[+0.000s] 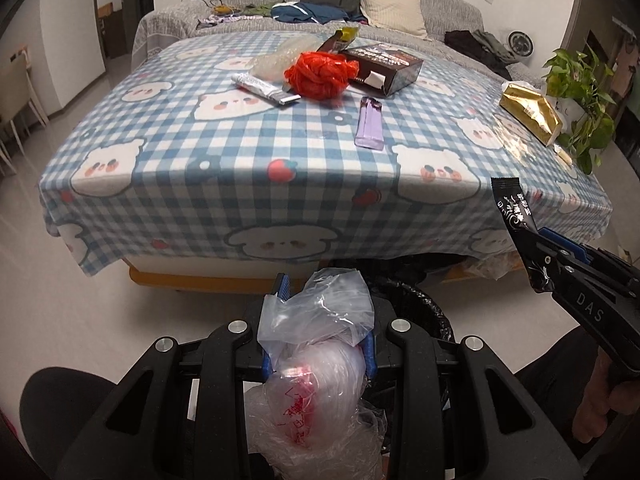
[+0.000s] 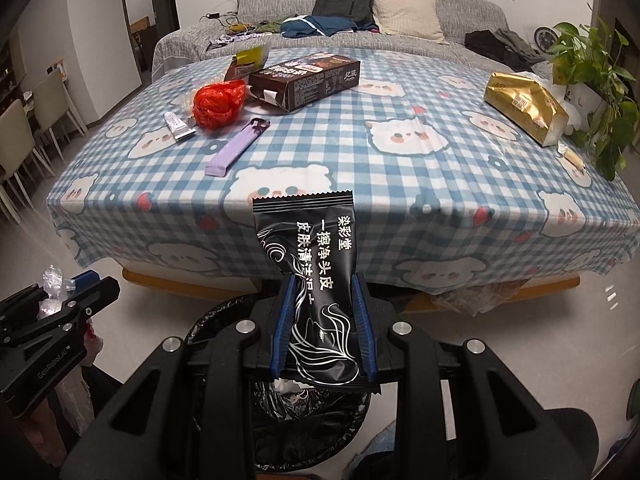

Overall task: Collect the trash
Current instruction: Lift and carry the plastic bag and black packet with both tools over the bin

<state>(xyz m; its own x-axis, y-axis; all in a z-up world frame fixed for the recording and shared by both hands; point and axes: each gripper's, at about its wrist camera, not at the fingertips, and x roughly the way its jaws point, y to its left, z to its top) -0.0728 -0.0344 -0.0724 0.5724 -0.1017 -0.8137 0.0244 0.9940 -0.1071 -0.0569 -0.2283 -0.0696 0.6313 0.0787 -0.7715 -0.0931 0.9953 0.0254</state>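
Observation:
My left gripper [image 1: 322, 300] is shut on a crumpled clear plastic bag [image 1: 320, 360] with red print, held over a bin lined with a black bag [image 1: 424, 312]. My right gripper [image 2: 324, 292] is shut on a black sachet [image 2: 312, 264] with white writing, held above the same bin [image 2: 280, 420]; it also shows in the left wrist view [image 1: 520, 236]. On the checked tablecloth [image 2: 360, 152] lie a red net bag [image 2: 218, 104], a small tube [image 2: 178, 126], a purple wrapper [image 2: 236, 148], a dark brown box [image 2: 304, 80] and a gold packet [image 2: 524, 108].
A grey sofa [image 2: 360, 12] with a backpack, clothes and a cushion stands behind the table. A potted plant [image 2: 596, 80] is at the table's right edge. Chairs [image 2: 24, 136] stand at the far left. The left gripper [image 2: 52, 320] shows at the right wrist view's left.

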